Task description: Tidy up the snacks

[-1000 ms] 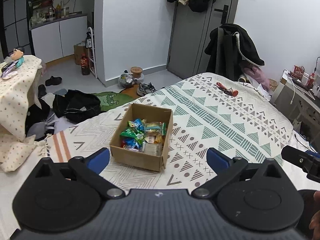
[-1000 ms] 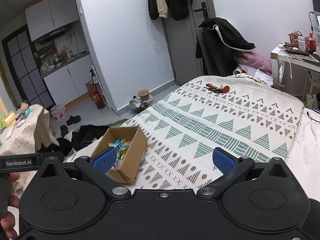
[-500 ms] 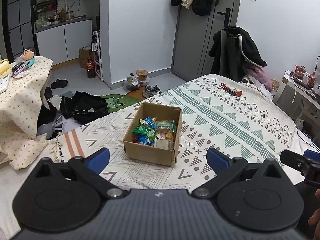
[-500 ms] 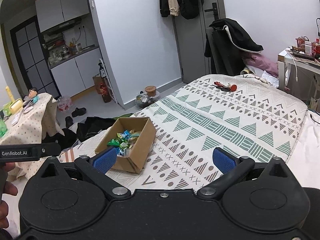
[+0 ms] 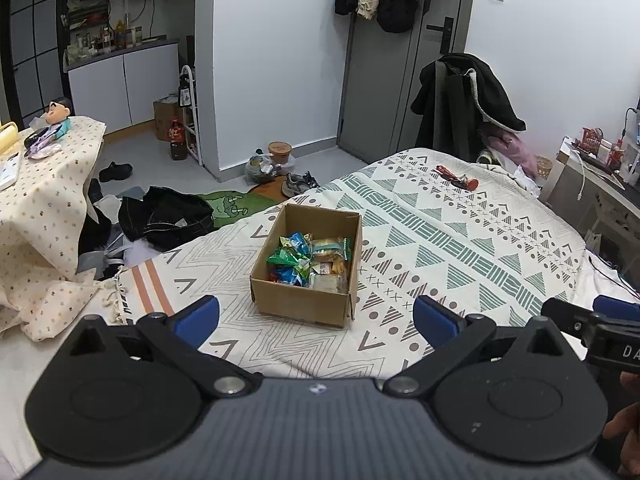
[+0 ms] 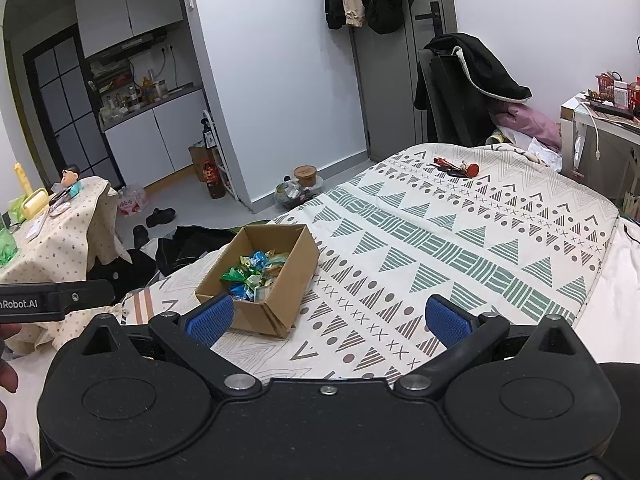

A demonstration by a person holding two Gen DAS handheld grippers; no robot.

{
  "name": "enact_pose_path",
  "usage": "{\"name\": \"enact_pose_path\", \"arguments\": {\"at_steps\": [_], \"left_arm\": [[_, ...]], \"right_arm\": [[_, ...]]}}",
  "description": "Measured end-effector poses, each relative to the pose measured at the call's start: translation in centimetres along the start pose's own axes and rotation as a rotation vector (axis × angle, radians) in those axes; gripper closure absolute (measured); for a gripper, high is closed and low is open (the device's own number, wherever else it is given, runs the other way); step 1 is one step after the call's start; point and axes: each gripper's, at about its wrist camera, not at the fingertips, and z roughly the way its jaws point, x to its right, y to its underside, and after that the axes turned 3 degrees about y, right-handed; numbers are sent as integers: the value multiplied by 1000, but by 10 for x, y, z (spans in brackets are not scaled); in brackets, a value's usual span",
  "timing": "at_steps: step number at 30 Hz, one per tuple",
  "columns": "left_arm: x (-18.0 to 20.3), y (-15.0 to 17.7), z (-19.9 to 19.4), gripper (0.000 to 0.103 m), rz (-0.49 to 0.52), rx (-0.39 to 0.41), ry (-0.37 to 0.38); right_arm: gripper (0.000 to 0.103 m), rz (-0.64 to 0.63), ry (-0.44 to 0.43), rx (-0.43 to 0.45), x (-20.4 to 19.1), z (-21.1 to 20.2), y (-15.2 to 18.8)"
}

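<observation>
An open cardboard box (image 5: 304, 302) (image 6: 298, 276) sits on the patterned bedspread (image 5: 460, 240) (image 6: 460, 248) near the bed's foot. Inside lie several wrapped snacks (image 5: 310, 262) (image 6: 256, 270) in green, blue and yellow. My left gripper (image 5: 316, 320) hangs open just short of the box, nothing between its blue pads. My right gripper (image 6: 326, 320) is open too, with the box ahead and to its left. Each view catches the other gripper at its edge.
A red-handled object (image 5: 456, 178) (image 6: 456, 168) lies at the far end of the bed. Clothes and shoes litter the floor (image 5: 172, 216). A cloth-covered table (image 5: 44, 192) stands left, a coat-draped chair (image 5: 468, 100) and a desk (image 6: 600, 128) right.
Both grippers have drawn back and risen a little, so the box appears further off and more centred. Both remain open.
</observation>
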Motion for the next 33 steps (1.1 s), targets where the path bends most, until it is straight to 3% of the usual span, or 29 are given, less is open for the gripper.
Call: {"name": "enact_pose_path", "arguments": {"at_steps": [33], "left_arm": [[7,7,9,1,1,-20,8]], "right_arm": [[0,10,-5,-7,2,0,4]]}}
